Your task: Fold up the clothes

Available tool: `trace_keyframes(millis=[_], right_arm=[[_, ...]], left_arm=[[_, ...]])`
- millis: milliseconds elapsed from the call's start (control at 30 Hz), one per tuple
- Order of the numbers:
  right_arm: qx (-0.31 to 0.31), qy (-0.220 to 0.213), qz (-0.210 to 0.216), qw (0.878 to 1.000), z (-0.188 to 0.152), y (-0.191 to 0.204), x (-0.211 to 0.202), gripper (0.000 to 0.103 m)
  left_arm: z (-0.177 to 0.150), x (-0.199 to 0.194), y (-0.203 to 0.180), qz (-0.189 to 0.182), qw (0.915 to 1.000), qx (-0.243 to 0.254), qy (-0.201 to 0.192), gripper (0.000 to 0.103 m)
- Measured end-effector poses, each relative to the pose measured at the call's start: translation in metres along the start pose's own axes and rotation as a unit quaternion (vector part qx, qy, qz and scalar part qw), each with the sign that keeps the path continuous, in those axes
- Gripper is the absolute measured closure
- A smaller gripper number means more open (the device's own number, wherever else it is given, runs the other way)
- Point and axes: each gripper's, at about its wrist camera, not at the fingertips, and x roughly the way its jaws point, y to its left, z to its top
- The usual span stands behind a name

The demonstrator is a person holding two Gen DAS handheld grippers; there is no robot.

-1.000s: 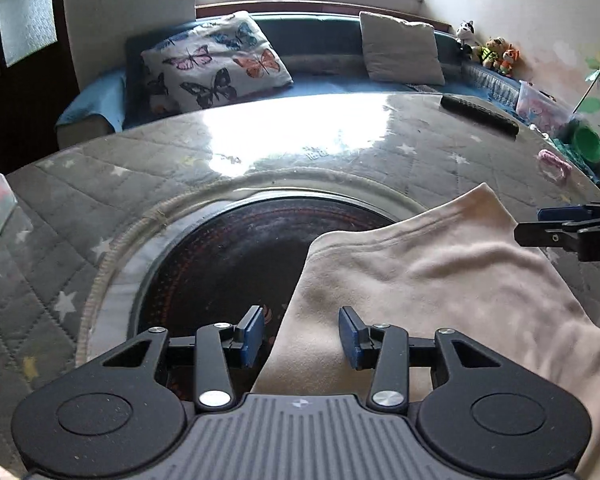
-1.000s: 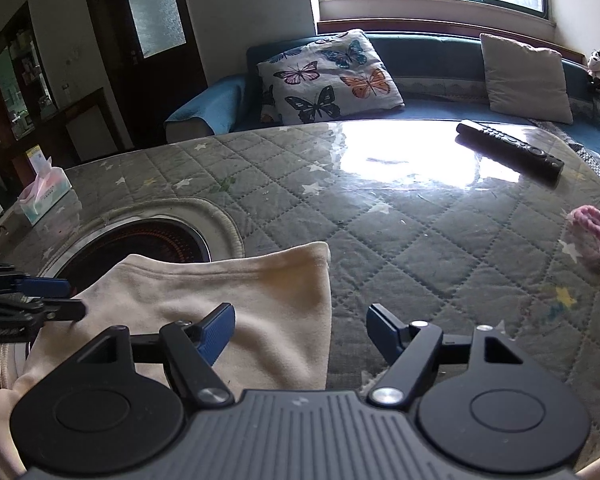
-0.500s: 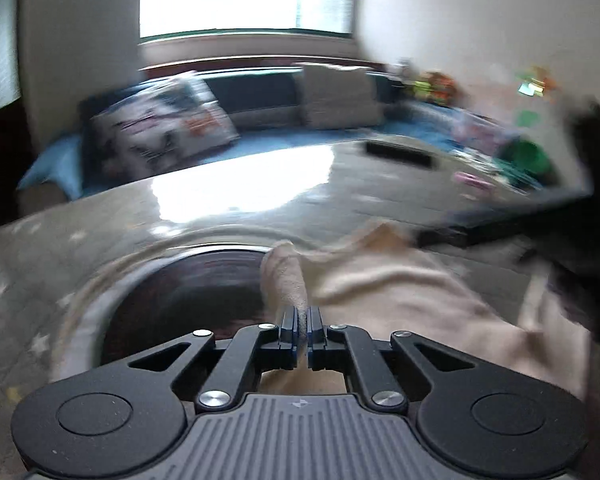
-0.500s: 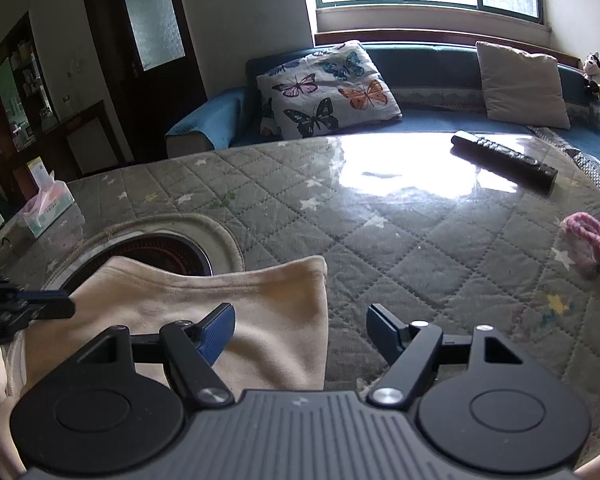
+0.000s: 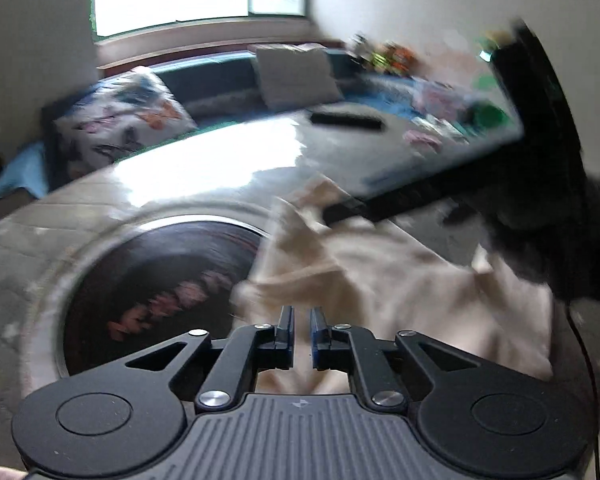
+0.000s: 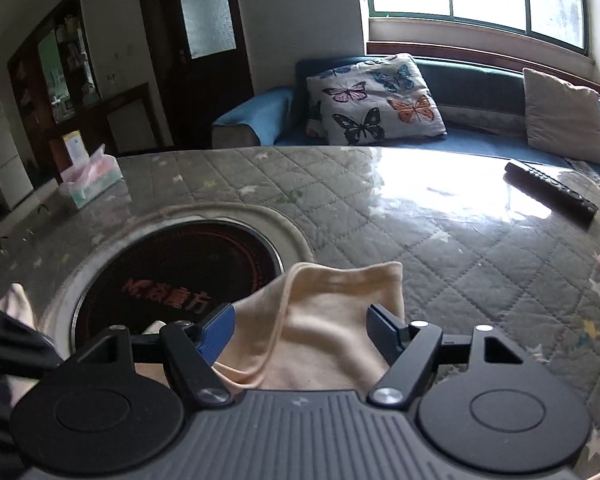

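Cream garment (image 6: 332, 320) lies bunched on the quilted table (image 6: 440, 248) beside the round burner (image 6: 180, 268), near edge between the spread right gripper (image 6: 300, 320), while the left gripper (image 5: 302, 334), jaws just reopened slightly, nearly shut, sits over its left hem.

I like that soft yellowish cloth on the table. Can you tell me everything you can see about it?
The cream garment looks like soft, plain knit fabric with a stitched hem. It lies rumpled on the quilted table cover, one side draped over the dark round cooktop, with a raised fold running down it. The right gripper hovers over it with jaws open. The left gripper is nearly shut; its view is too blurred to show whether it pinches the cloth.
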Motion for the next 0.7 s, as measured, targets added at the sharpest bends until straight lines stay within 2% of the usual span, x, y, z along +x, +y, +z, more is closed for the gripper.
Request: trace_keyframes(millis=[67, 100, 167, 200, 233, 267, 300, 400, 500, 600, 700], right_arm=[[0.012, -0.001, -0.006, 1.0, -0.001, -0.007, 0.001, 0.028], [0.016, -0.001, -0.01, 1.0, 0.0, -0.01, 0.0, 0.028], [0.025, -0.002, -0.018, 1.0, -0.001, -0.017, 0.0, 0.028], [0.029, -0.002, -0.02, 0.999, -0.001, -0.02, 0.0, 0.028], [0.033, -0.001, -0.023, 0.999, -0.001, -0.024, -0.001, 0.028], [0.035, 0.0, -0.025, 0.999, -0.001, -0.027, 0.0, 0.028], [0.037, 0.001, -0.028, 0.999, -0.001, -0.03, 0.0, 0.028], [0.046, 0.004, -0.035, 0.998, -0.002, -0.039, 0.002, 0.029], [0.058, 0.009, -0.035, 0.998, -0.001, -0.048, 0.006, 0.037], [0.065, 0.012, -0.031, 0.997, 0.002, -0.054, 0.012, 0.043], [0.071, 0.015, -0.028, 0.997, 0.006, -0.057, 0.022, 0.047]], left_arm=[[0.005, 0.006, 0.009, 0.025, 0.9993, -0.028, 0.009, 0.068], [0.004, 0.009, 0.011, 0.026, 0.9989, -0.035, 0.017, 0.053], [0.002, 0.02, 0.014, 0.023, 0.9981, -0.043, 0.037, 0.049], [0.001, 0.025, 0.015, 0.022, 0.9978, -0.045, 0.043, 0.051], [-0.002, 0.028, 0.014, 0.016, 0.9975, -0.049, 0.048, 0.061], [-0.003, 0.032, 0.015, 0.01, 0.9973, -0.053, 0.05, 0.073], [-0.004, 0.033, 0.016, 0.008, 0.997, -0.056, 0.052, 0.091], [-0.003, 0.031, 0.021, 0.014, 0.9976, -0.057, 0.038, 0.095], [0.008, 0.016, 0.037, 0.05, 0.9965, -0.067, 0.0, 0.097], [0.022, 0.009, 0.067, 0.093, 0.9905, -0.098, -0.024, 0.097], [0.027, 0.014, 0.095, 0.131, 0.9832, -0.123, -0.029, 0.097]])
